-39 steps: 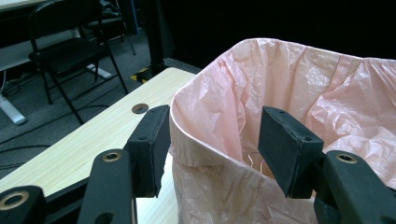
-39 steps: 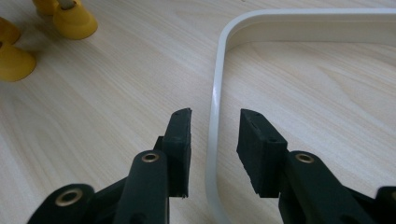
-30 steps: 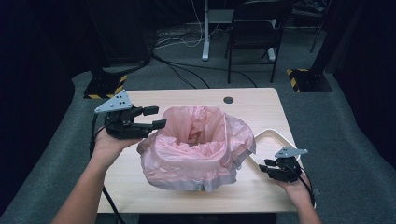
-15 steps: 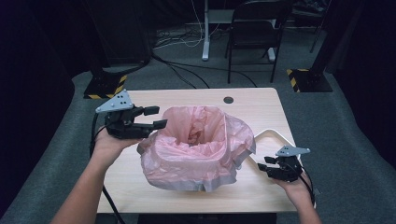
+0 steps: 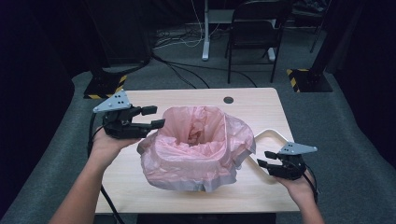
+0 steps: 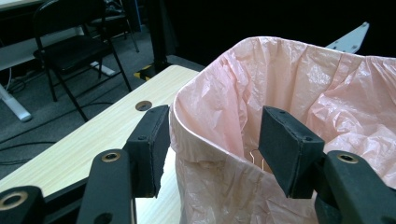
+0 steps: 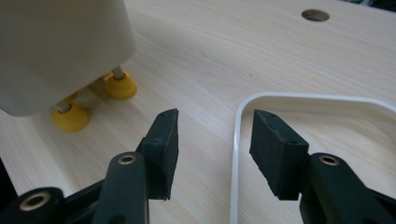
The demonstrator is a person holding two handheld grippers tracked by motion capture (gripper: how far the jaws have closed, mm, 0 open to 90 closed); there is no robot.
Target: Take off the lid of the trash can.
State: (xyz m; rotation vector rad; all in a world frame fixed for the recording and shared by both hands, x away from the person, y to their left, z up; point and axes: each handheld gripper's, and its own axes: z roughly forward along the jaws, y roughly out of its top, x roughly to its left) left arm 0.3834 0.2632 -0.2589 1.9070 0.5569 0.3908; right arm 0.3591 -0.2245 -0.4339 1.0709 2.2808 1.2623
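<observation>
Dark curtains and a black chair [image 5: 254,35] stand behind the pale wooden table [image 5: 196,98], on which a white bin [image 7: 56,51] on yellow wheels, lined with a pink bag [image 5: 196,144], sits near the middle. Left tongs [image 5: 149,117] stand apart astride the bin's rim [image 6: 187,133], one jaw outside and one inside over the bag's folded edge, seemingly placed to pinch the liner. Right tongs [image 5: 266,158], also apart and holding nothing, hover low by the near right corner, straddling the edge of a white tray [image 7: 243,121], probably just waiting
</observation>
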